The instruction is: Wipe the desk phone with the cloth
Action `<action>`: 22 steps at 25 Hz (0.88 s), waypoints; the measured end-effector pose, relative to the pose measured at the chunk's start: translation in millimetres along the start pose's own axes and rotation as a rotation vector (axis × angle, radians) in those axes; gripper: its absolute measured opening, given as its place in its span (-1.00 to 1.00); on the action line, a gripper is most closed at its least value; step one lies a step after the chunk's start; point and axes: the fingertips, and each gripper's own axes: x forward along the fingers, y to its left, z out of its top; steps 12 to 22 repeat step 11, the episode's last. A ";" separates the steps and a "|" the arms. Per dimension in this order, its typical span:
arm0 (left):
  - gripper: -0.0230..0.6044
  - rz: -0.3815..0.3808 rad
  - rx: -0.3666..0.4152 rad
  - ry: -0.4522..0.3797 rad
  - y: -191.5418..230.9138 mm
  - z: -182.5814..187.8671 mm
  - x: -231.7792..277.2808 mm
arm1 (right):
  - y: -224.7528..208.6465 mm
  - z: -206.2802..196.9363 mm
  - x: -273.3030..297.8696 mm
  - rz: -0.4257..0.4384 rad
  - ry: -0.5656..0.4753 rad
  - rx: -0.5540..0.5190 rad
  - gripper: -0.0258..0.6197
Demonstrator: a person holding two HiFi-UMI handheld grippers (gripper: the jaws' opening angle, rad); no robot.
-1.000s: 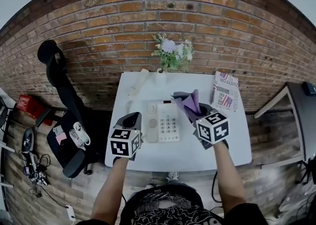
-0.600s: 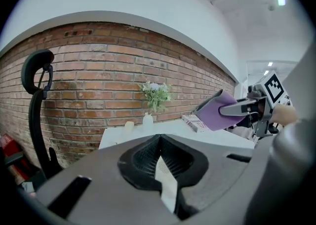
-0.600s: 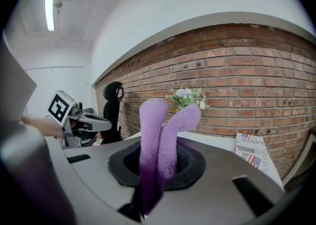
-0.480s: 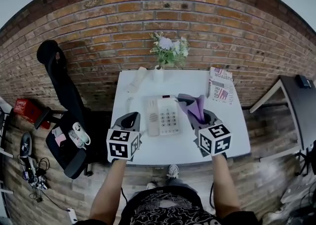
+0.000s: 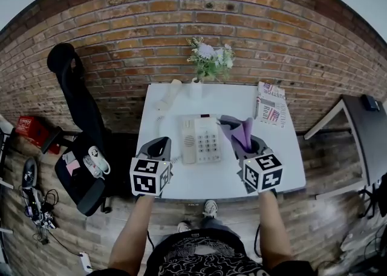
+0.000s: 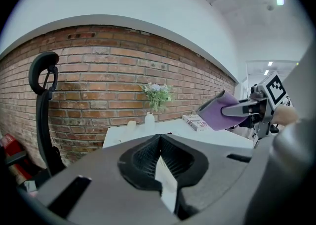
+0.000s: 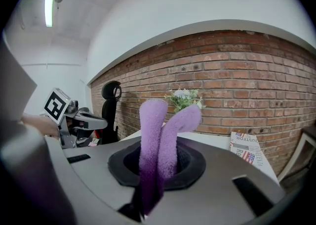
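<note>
Cloth (image 7: 154, 130): purple, folded, stood up out of the right gripper (image 5: 240, 140), above the table (image 5: 181, 185) just right of the desk phone (image 5: 201, 140).
Right gripper: jaws clamped on the cloth's lower fold.
Left gripper (image 6: 159, 139): jaws pressed together, nothing between, near the phone's front-left.
Handling: cloth looked soft, light and floppy; best gripped low. Phone probably light and could slide.

In the left claw view, the left claw (image 6: 160, 140) is blocking most of the table (image 6: 207, 128) with its own grey body. In the right claw view, the cloth (image 7: 159, 140) is covering the gap between the jaws, and the grey body there is hiding the near end of the newspaper (image 7: 247, 149). In the head view, the desk phone (image 5: 201, 140) is showing keys too small to read.
</note>
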 end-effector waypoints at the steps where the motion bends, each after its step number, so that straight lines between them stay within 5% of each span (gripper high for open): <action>1: -0.91 0.000 -0.001 -0.001 0.1 0.0 0.1 | 0.2 0.4 0.2 0.000 0.000 -0.003 -0.77; 22: -0.91 0.000 -0.006 -0.002 -1.3 1.6 1.8 | -1.3 2.5 1.4 0.007 -0.003 -0.017 -0.77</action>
